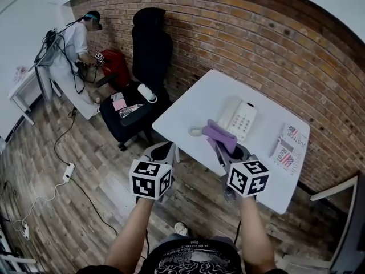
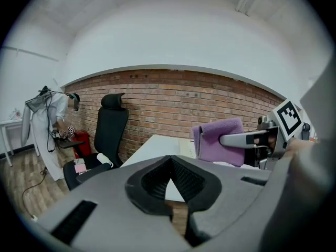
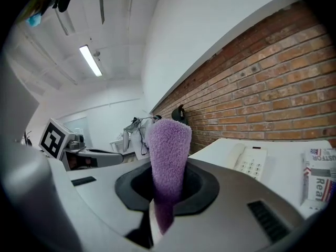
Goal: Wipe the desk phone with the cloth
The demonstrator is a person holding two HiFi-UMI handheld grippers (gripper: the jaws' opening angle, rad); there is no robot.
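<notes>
Okay so the right gripper has its jaws clamped on the purple cloth, held near the white desk phone mid-frame. The left gripper has its jaws pressed together on nothing. Both forearms reach forward from the bottom edge, level, at the white table's near edge. Brick wall behind, wood floor lower left.

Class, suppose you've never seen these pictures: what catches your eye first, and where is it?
A purple cloth stands clamped in the right gripper, over the white table. Just beyond it lies the white desk phone, with a red brick wall behind.
</notes>
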